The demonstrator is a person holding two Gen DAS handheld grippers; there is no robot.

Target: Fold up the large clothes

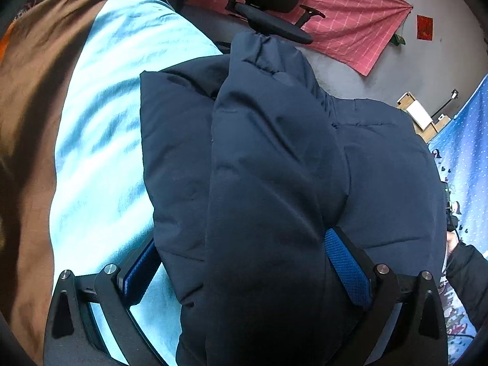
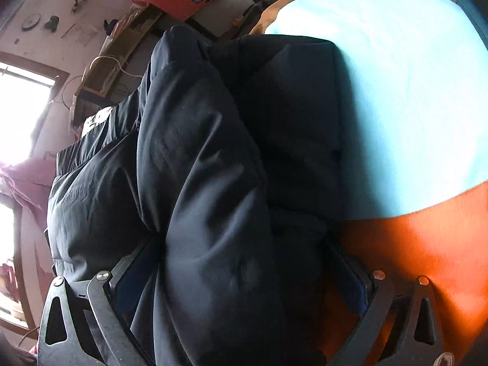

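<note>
A dark navy puffer jacket (image 1: 274, 152) lies on a light blue sheet (image 1: 100, 128), with a thick sleeve or folded part running up its middle. My left gripper (image 1: 244, 262) has its jaws wide apart on either side of this thick fold, blue pads (image 1: 347, 268) against the fabric. In the right wrist view the same jacket (image 2: 198, 167) fills the middle. My right gripper (image 2: 241, 277) also straddles a thick fold of the jacket, jaws wide apart, fingertips partly hidden by cloth.
A brown-orange cover (image 1: 27, 116) borders the sheet and shows in the right wrist view (image 2: 427, 244). A black office chair (image 1: 268, 3) and a pink cloth (image 1: 350, 15) are beyond the bed. A blue patterned fabric (image 1: 466, 158) lies at right. A window (image 2: 21, 106) is at left.
</note>
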